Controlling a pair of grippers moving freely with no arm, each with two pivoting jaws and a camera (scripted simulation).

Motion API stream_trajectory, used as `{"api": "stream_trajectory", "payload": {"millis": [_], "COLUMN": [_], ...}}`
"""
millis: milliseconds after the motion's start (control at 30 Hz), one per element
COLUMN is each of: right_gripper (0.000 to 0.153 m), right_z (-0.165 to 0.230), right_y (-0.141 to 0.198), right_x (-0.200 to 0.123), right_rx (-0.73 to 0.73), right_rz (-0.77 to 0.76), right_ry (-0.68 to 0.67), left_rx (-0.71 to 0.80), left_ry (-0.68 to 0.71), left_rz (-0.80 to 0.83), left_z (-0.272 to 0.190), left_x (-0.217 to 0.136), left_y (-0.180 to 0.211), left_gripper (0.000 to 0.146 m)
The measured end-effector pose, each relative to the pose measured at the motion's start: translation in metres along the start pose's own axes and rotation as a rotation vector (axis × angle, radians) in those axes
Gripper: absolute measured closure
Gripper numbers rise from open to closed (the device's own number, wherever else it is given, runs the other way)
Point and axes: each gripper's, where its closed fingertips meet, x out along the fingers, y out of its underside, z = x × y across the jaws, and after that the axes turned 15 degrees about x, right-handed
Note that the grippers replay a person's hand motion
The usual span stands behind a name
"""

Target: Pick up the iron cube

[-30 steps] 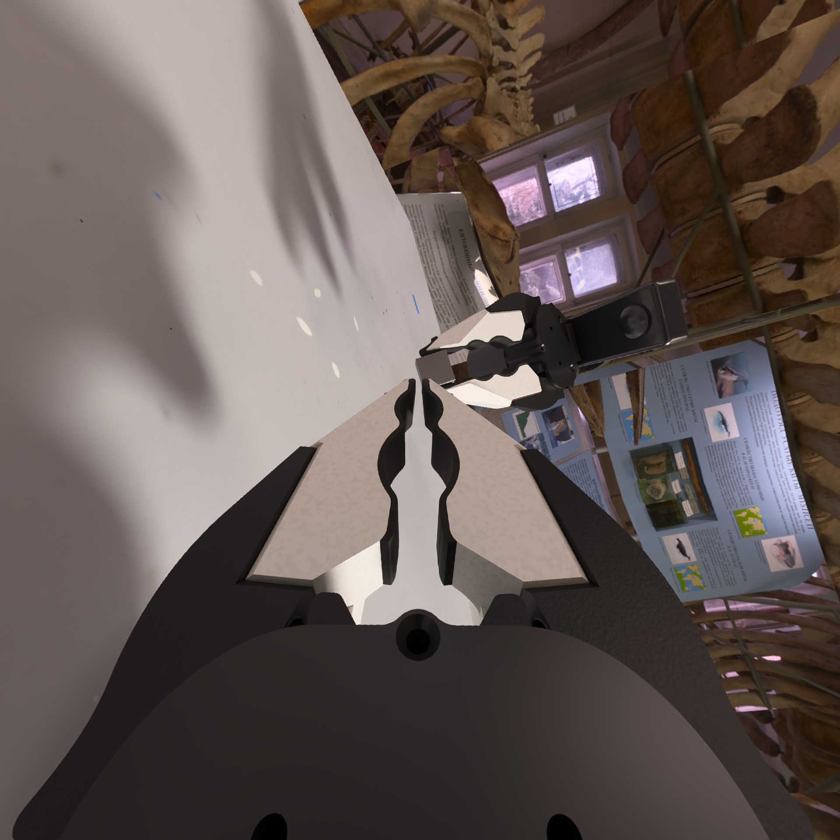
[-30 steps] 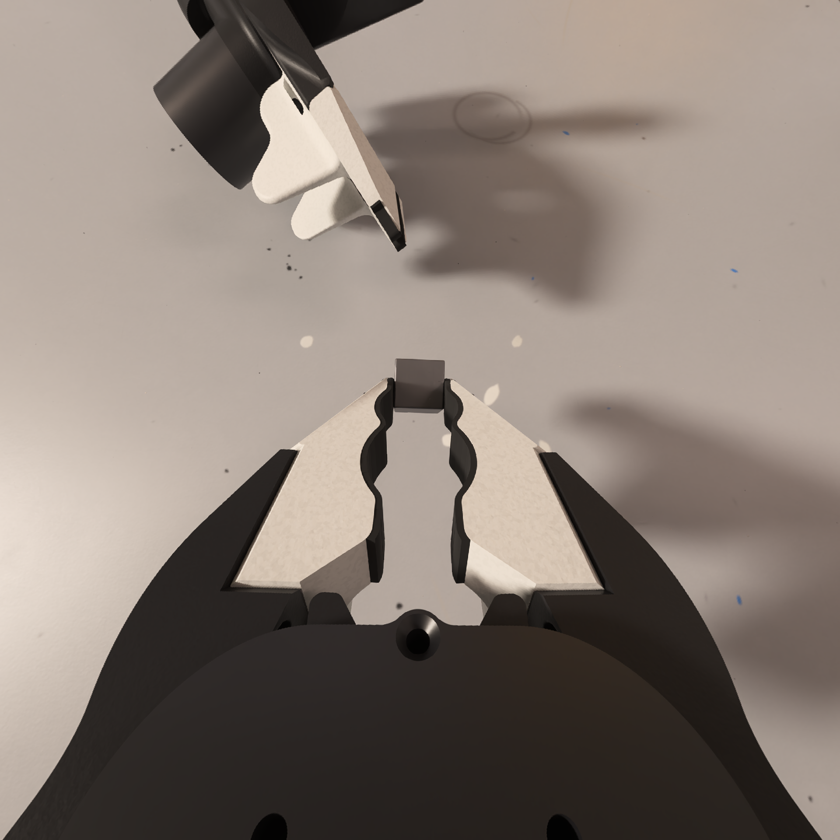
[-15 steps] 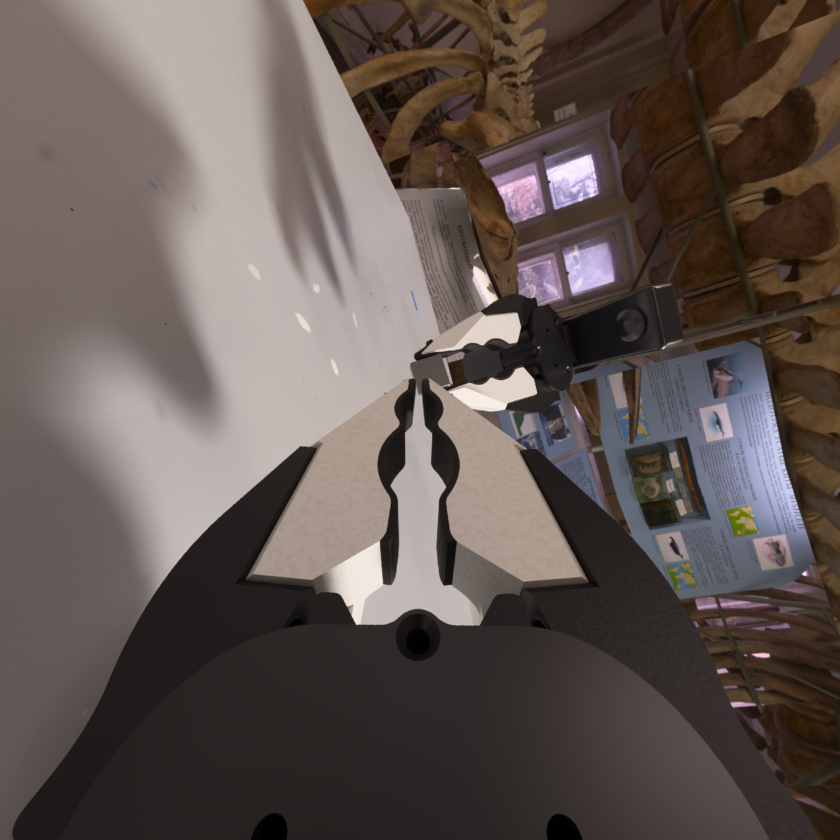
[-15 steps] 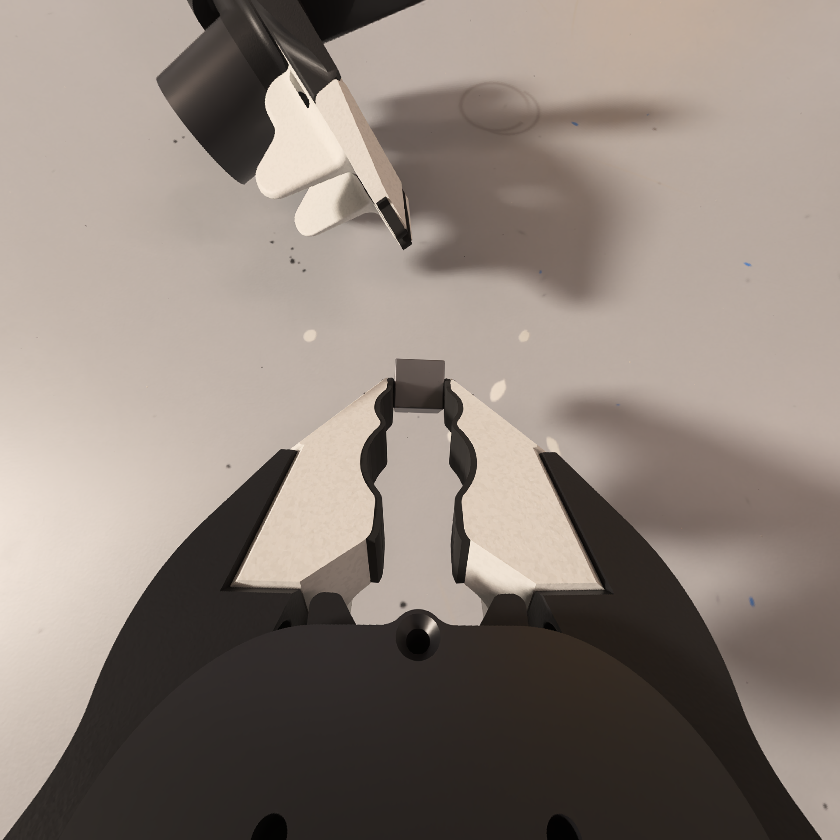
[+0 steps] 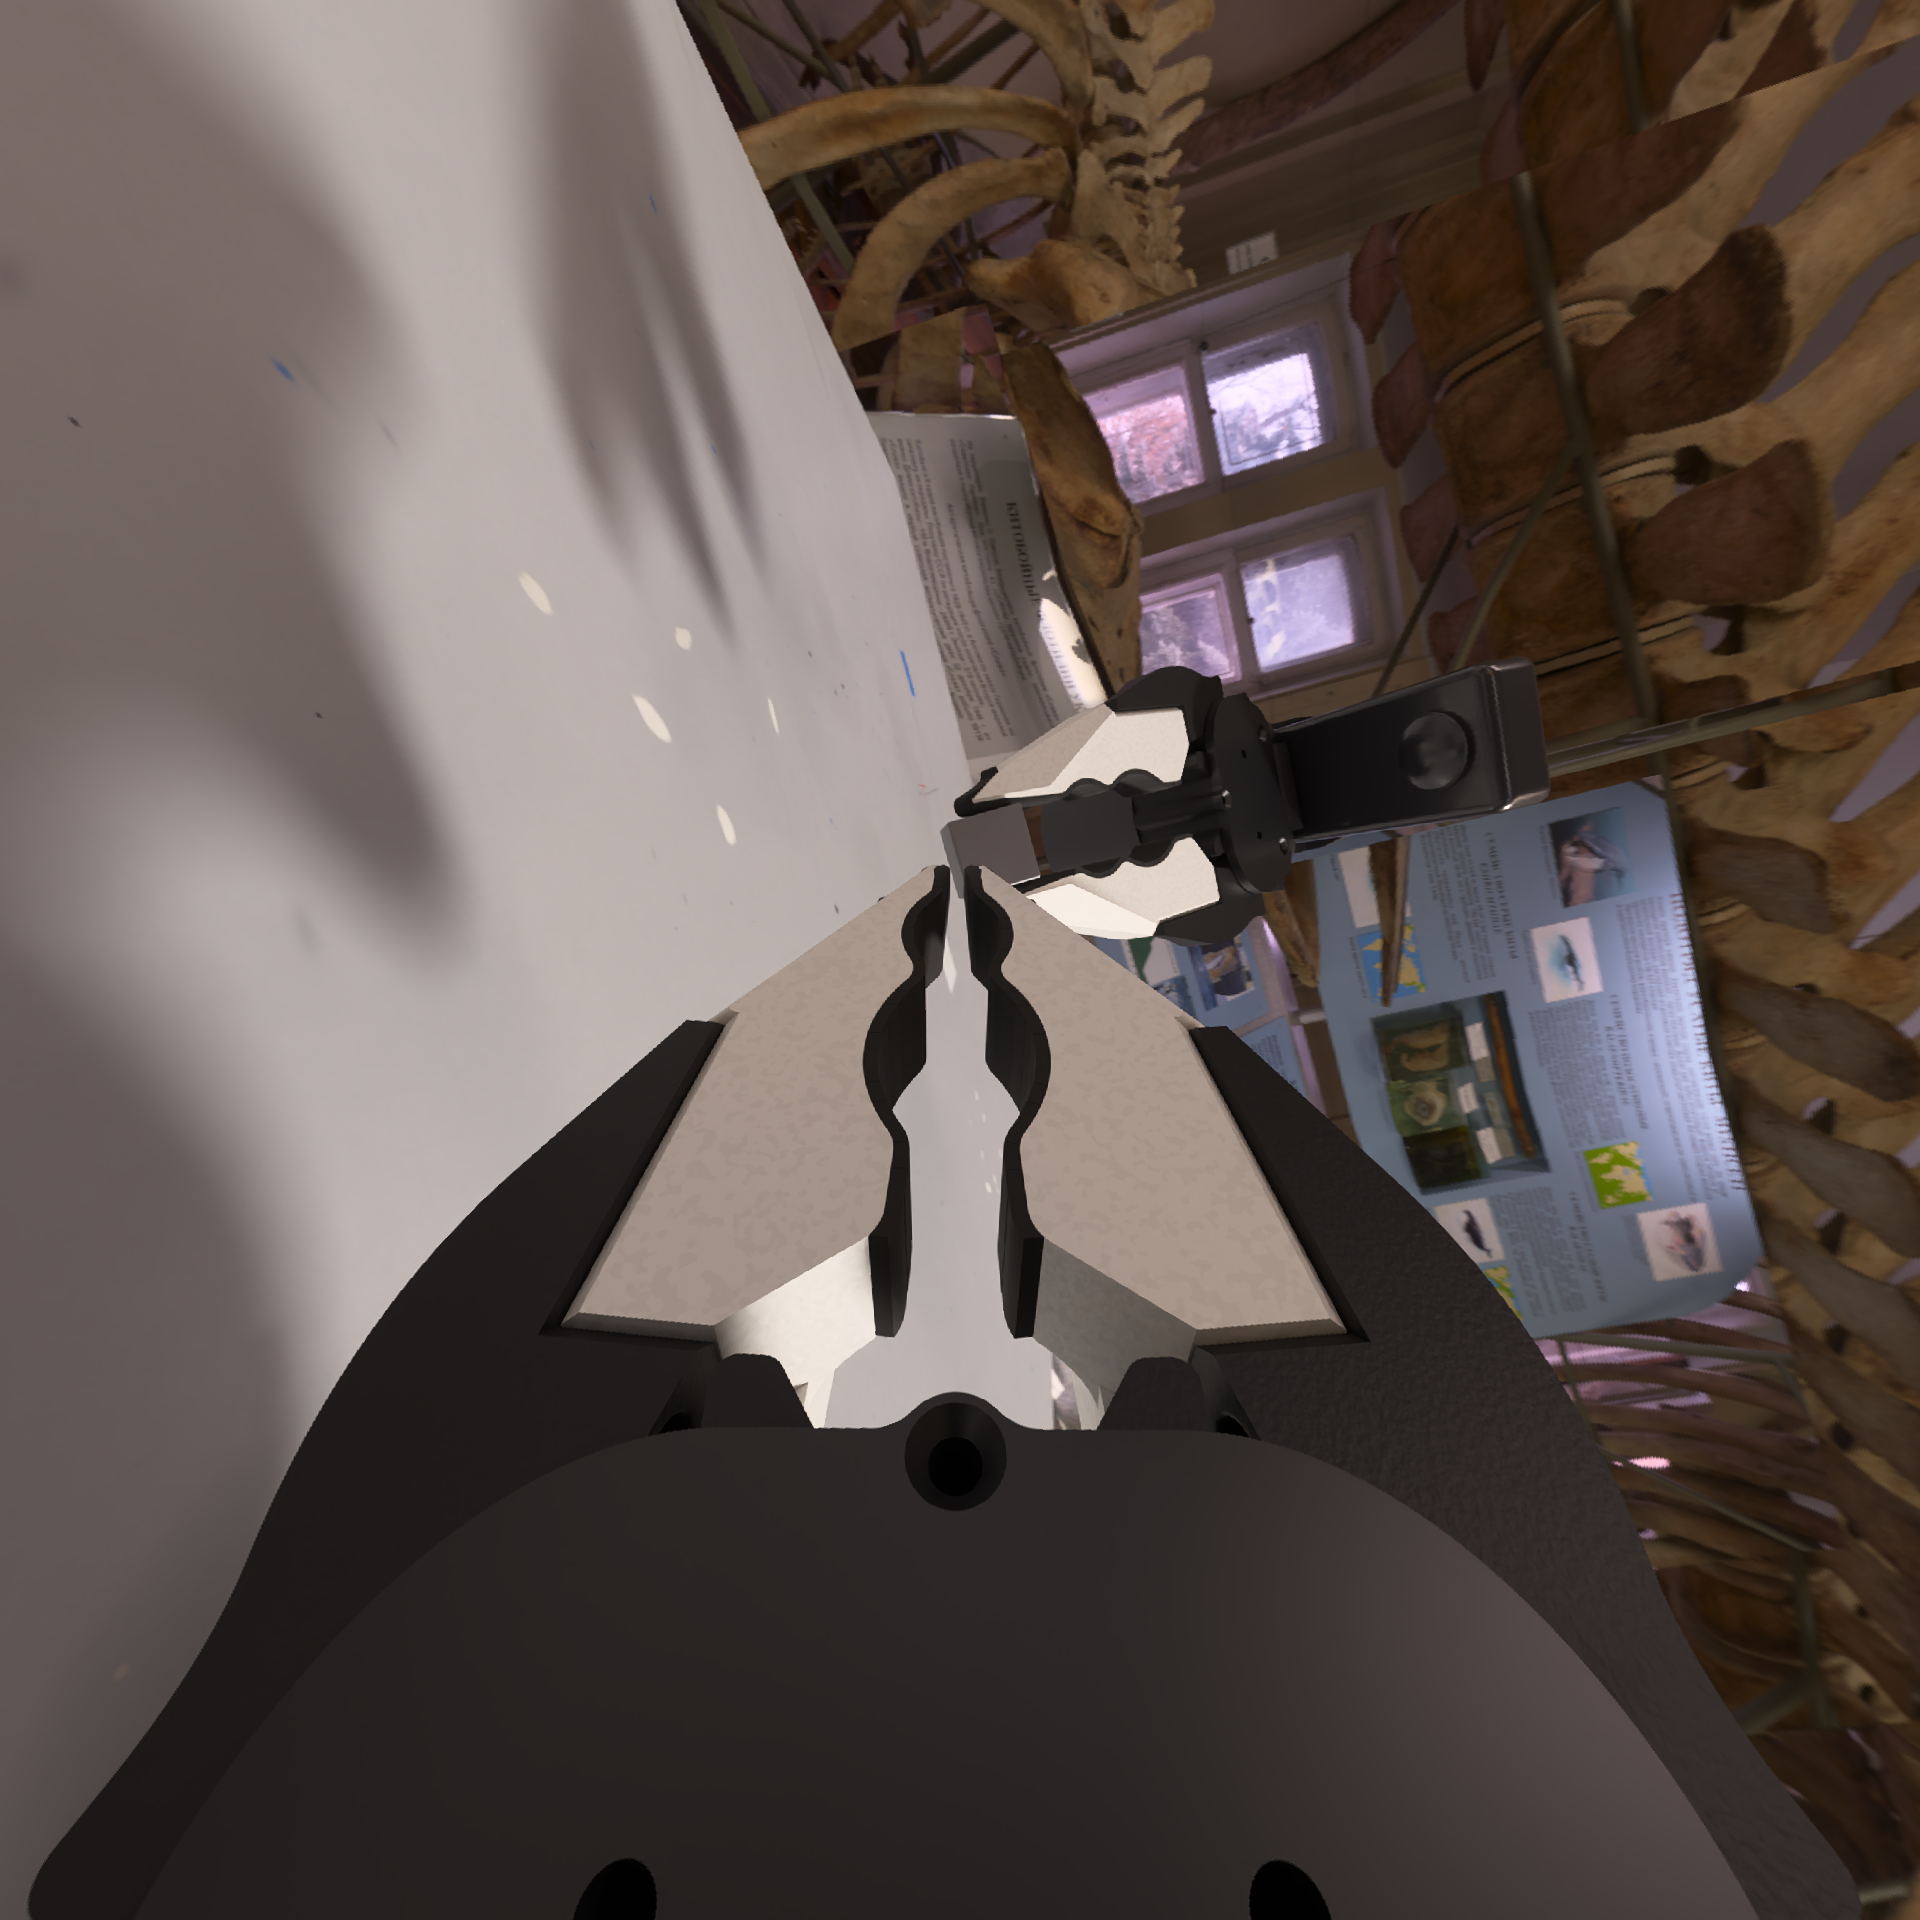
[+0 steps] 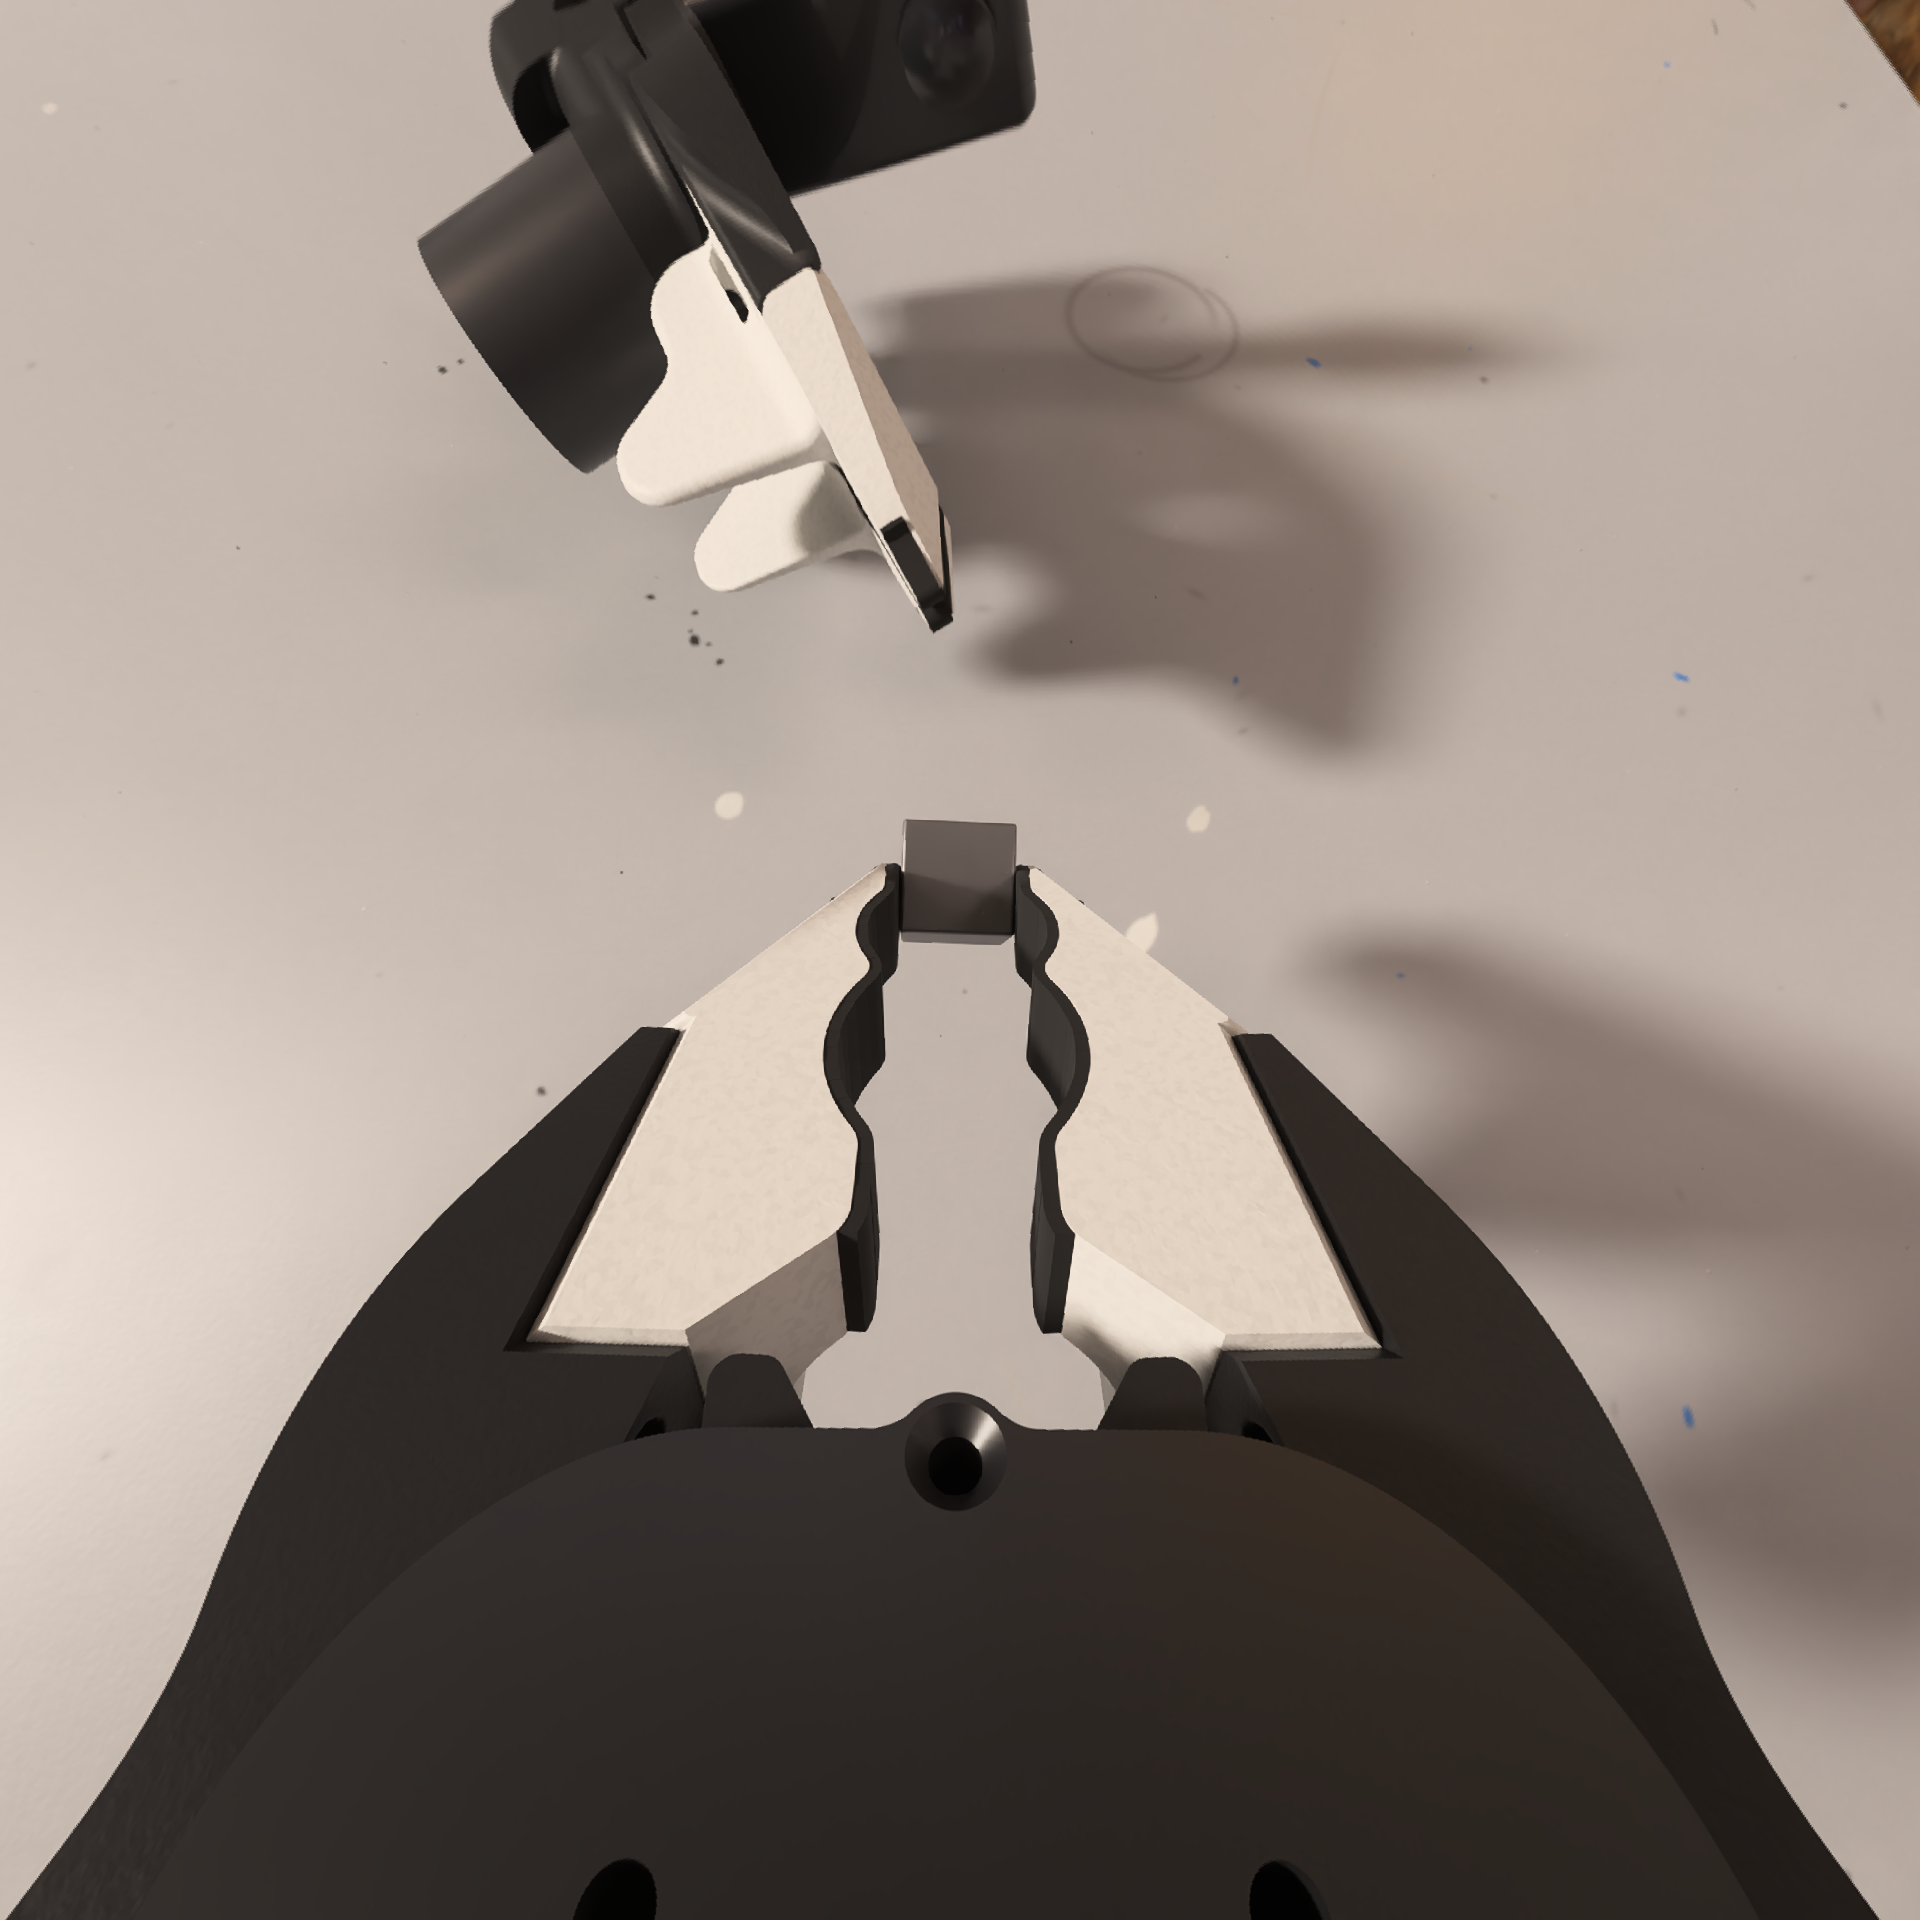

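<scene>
Between the fingertips of the right gripper (image 6: 957, 894) sits the iron cube (image 6: 957, 878), a small grey block pinched on its two side faces by the dark pads, its far end poking out just past the tips. The jaws stand only as wide as the cube itself, closed against it. Under the cube lies the pale table (image 6: 312, 831), flecked with cream spots and tiny blue and dark specks; from this view I cannot tell for sure whether the cube touches the table or is held just clear of it, though the left wrist view shows the cube (image 5: 992, 842) off the table's surface (image 5: 364, 727), gripped by the right gripper (image 5: 1003, 844).

Beyond the cube, up and to its left in the right wrist view, hangs the left gripper (image 6: 935, 592), tilted with its tips aimed down toward the table and well apart from the cube. Its jaws are drawn almost together with a thin slit between them and nothing held, as its own camera shows at the left gripper (image 5: 956, 883). Soft grey shadows (image 6: 1195, 540) of both tools fall on the table to the right of the cube.

Past the table's edge, behind the cube in the left wrist view, stand large brown skeleton bones (image 5: 1610, 468), windows (image 5: 1247, 416) and a blue display board (image 5: 1507, 1039).
</scene>
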Motion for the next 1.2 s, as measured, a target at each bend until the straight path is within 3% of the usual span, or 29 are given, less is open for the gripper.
{"api": "stream_trajectory", "payload": {"millis": [800,1200], "right_gripper": [0.131,0.131], "right_z": [0.011,0.014], "right_y": [-0.027,-0.022], "right_x": [0.019,0.023], "right_rx": [-0.245,-0.273], "right_rz": [0.111,0.117], "right_ry": [0.011,-0.101], "left_rx": [-0.061,-0.098], "left_ry": [0.104,0.116], "left_rz": [0.033,0.041], "left_z": [-0.016,-0.014], "left_x": [0.005,0.008], "left_y": [0.011,0.015], "left_gripper": [0.143,0.143]}}
